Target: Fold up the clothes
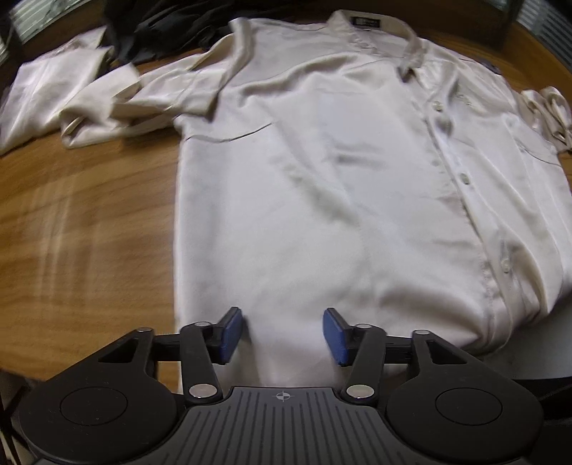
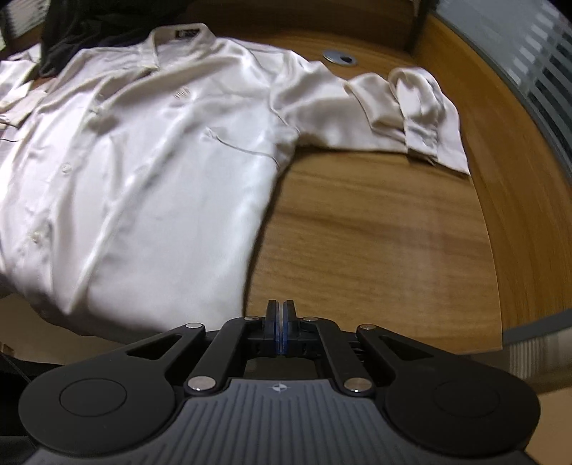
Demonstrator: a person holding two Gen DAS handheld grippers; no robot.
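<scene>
A white button-up shirt (image 1: 321,171) lies flat, front up, on the wooden table (image 1: 78,229), collar at the far end. It also shows in the right wrist view (image 2: 150,150). Its sleeves are bunched out to each side: one at the left (image 1: 107,107), one at the right (image 2: 411,111). My left gripper (image 1: 282,334) is open, its blue pads either side of the shirt's bottom hem, empty. My right gripper (image 2: 280,329) is shut on nothing, over bare table just right of the shirt's lower right edge.
A dark garment (image 1: 157,32) lies beyond the left shoulder, with another white cloth (image 1: 46,82) at the far left. A metal cable grommet (image 2: 339,57) sits in the table beyond the right sleeve. The table's curved edge (image 2: 518,250) runs along the right.
</scene>
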